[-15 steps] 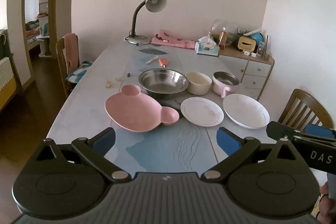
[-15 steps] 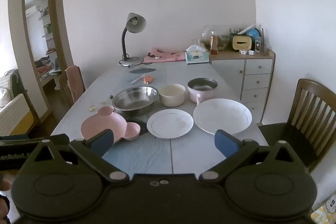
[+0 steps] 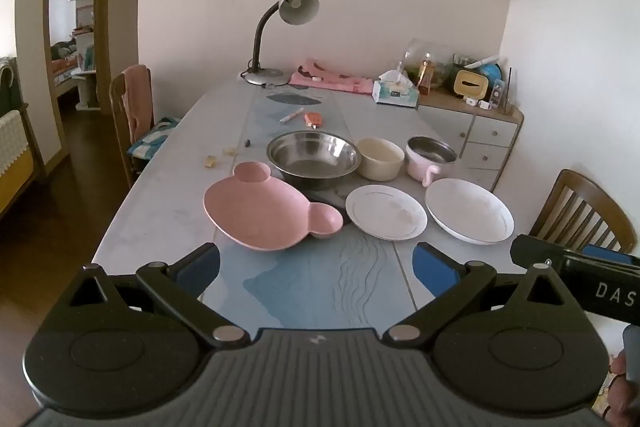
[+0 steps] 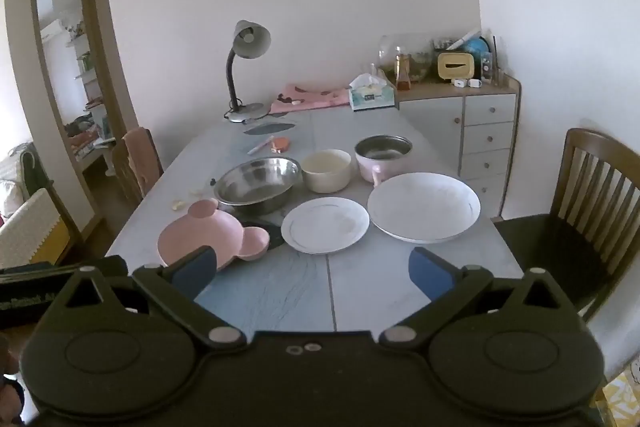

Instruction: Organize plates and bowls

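On the table lie a pink bear-shaped plate (image 3: pixel 264 215) (image 4: pixel 208 235), a small white plate (image 3: pixel 386 212) (image 4: pixel 325 225) and a large white plate (image 3: pixel 469 210) (image 4: pixel 423 207). Behind them stand a steel bowl (image 3: pixel 314 157) (image 4: pixel 258 183), a cream bowl (image 3: pixel 380 159) (image 4: pixel 326 169) and a pink mug with a steel liner (image 3: pixel 430 157) (image 4: pixel 382 155). My left gripper (image 3: pixel 316 267) is open and empty over the near table edge, short of the pink plate. My right gripper (image 4: pixel 312 273) is open and empty, short of the white plates.
A desk lamp (image 3: pixel 280 31), pink cloth (image 3: pixel 332 81) and tissue box (image 3: pixel 396 93) sit at the table's far end. A pen and orange item (image 3: pixel 304 117) lie mid-table. Wooden chairs stand at the left (image 3: pixel 134 115) and right (image 4: pixel 580 211). A sideboard (image 4: pixel 476 123) stands by the wall.
Both grippers have shifted slightly; the view is nearly the same. The dishes have not moved.
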Action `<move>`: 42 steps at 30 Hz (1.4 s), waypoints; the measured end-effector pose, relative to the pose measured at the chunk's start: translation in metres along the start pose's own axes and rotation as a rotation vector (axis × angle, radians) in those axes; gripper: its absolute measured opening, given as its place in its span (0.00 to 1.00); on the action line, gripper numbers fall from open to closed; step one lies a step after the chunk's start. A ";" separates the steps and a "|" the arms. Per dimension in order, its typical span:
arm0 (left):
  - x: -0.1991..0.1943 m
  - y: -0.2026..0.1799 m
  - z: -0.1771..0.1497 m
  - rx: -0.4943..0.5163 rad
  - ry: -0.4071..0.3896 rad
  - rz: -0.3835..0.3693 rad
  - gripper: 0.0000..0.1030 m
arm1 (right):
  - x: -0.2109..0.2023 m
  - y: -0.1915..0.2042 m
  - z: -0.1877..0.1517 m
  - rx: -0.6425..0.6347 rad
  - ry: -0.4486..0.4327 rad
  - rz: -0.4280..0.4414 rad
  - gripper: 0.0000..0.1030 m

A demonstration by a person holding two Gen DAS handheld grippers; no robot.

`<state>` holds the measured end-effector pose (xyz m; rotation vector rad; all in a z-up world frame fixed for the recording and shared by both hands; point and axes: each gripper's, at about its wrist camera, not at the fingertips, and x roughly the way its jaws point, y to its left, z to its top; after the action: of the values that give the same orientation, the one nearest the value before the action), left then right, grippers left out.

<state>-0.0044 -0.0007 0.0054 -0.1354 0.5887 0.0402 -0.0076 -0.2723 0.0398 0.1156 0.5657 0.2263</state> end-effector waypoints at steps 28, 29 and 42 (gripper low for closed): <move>-0.007 0.002 -0.003 -0.009 -0.018 -0.011 1.00 | -0.008 0.007 0.005 -0.049 0.002 -0.006 0.99; -0.007 0.002 -0.002 -0.011 -0.019 -0.013 1.00 | -0.008 0.007 0.005 -0.050 0.002 -0.007 0.99; -0.006 0.002 0.001 -0.016 -0.017 -0.012 1.00 | -0.007 0.009 0.006 -0.050 0.001 -0.011 0.98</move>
<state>-0.0089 0.0012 0.0095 -0.1542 0.5709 0.0350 -0.0120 -0.2658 0.0500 0.0633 0.5612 0.2293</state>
